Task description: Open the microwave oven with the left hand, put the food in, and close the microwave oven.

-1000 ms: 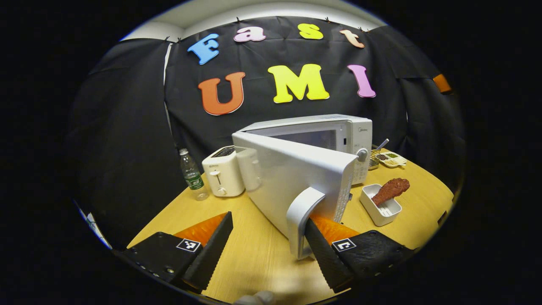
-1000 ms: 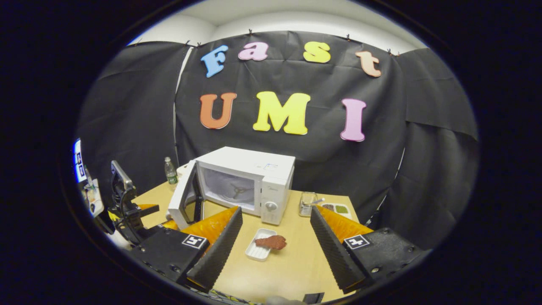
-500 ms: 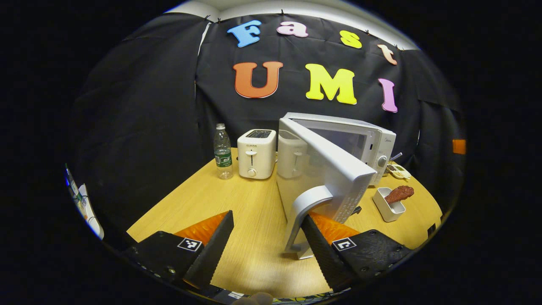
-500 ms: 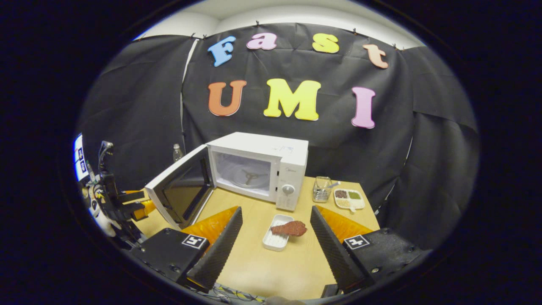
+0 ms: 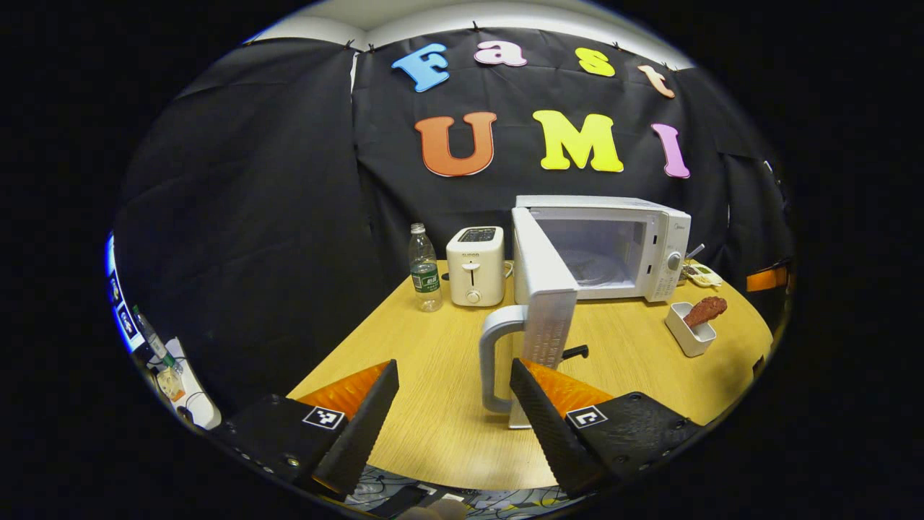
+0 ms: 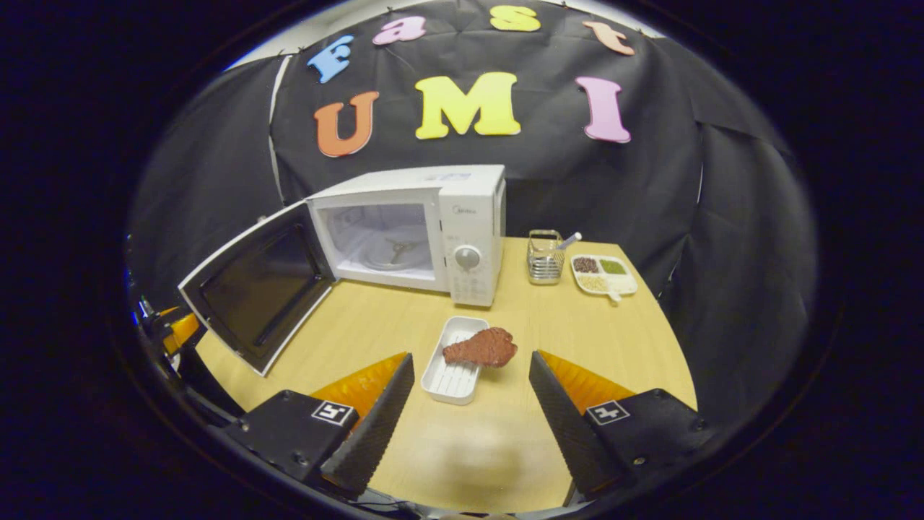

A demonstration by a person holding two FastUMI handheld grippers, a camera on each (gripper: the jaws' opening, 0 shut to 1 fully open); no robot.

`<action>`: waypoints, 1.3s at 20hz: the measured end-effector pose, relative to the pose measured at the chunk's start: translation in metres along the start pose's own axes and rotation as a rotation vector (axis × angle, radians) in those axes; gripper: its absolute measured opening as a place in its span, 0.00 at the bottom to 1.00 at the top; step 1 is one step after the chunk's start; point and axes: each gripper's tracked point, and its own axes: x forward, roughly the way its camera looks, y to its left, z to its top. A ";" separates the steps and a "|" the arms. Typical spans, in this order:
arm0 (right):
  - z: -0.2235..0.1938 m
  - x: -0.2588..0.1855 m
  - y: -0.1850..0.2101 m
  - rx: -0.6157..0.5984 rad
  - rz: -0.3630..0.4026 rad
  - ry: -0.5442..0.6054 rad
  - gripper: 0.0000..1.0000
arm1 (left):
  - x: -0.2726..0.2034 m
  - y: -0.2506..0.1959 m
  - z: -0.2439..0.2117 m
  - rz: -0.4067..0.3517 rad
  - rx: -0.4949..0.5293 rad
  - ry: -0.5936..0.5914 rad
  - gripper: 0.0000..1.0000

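Since the earlier frames the microwave door (image 5: 543,289) had swung much wider, from partly open to standing edge-on to the left gripper view, and its handle (image 5: 498,361) no longer lay against the left gripper's right-hand finger. In that view the left gripper (image 5: 453,426) hung with its jaws spread wide and holding nothing, the handle just beyond and between the fingers. The microwave (image 5: 613,245) sat at the far side of the desk (image 5: 433,404), its cavity exposed. A toaster (image 5: 475,274) and a water bottle (image 5: 424,269) stood to its left.

In the right gripper view the right gripper (image 6: 469,419) had come closer to the food (image 6: 482,347), a brown drumstick resting across the rim of a white tray (image 6: 451,372) near the desk's middle, in front of the microwave's control panel. Its jaws were wide apart and empty, with the tray just beyond the fingers. A wire holder (image 6: 545,256) and a divided dish (image 6: 603,274) stood to the right of the microwave.
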 end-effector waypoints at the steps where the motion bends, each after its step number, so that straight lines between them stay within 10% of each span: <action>1: -0.004 0.016 -0.007 0.023 0.009 0.027 0.98 | -0.005 -0.004 0.004 0.004 0.002 -0.003 0.95; 11: -0.030 0.107 -0.014 0.295 0.275 0.282 0.48 | -0.031 -0.068 0.051 0.091 -0.004 -0.009 0.95; 12: -0.030 0.109 -0.012 0.307 0.293 0.291 0.30 | -0.030 -0.073 0.054 0.102 -0.006 -0.011 0.95; 26: 0.032 0.081 0.015 0.420 0.361 0.201 0.13 | -0.041 -0.082 0.058 0.073 -0.026 -0.012 0.95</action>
